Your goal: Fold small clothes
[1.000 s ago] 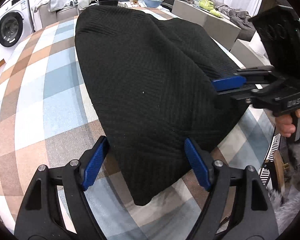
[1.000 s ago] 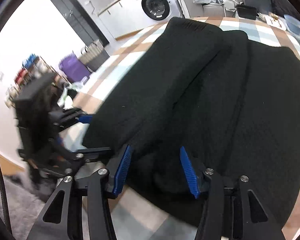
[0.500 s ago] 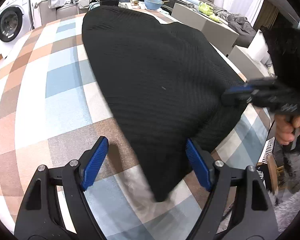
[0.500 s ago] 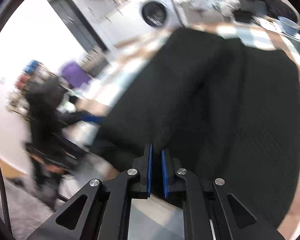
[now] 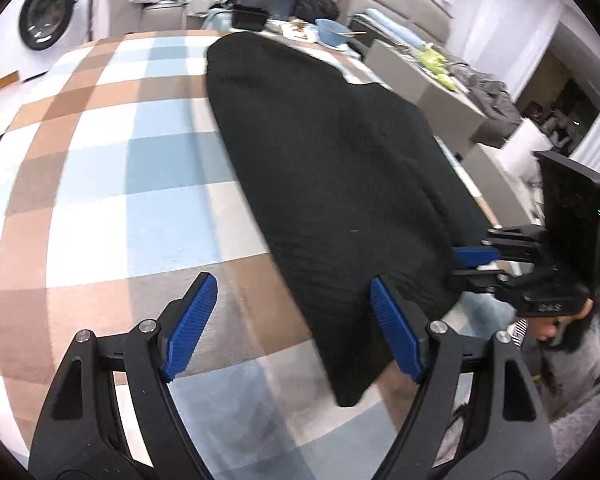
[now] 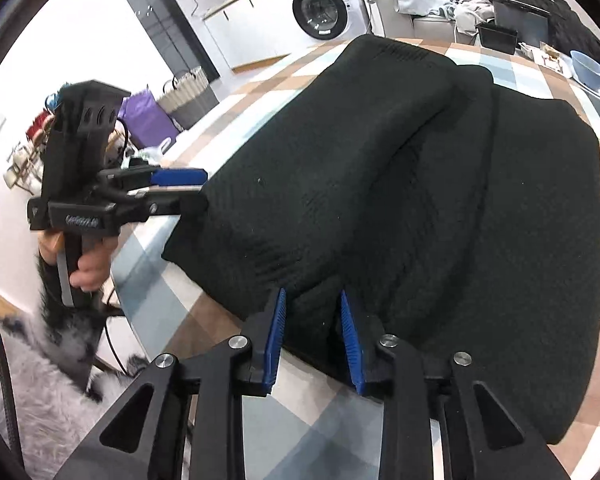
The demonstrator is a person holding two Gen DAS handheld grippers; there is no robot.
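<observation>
Checked tablecloth (image 5: 100, 184), black garment (image 5: 332, 184) between parted right fingers (image 6: 276, 336), left fingers (image 5: 192, 328) spread.

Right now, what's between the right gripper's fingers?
A raised fold of the black garment sits between the right gripper pads, which are parted around it rather than pinching. Right wrist view shows it.

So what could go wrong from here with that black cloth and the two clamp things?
The right gripper has only a small ridge of the black garment between its parted pads, so the fabric could slip out when lifted. The left gripper is open, straddling only the garment's edge, so it may close on just a sliver or miss. The folded layers near the table edge look loose and could slide apart or droop off.
</observation>
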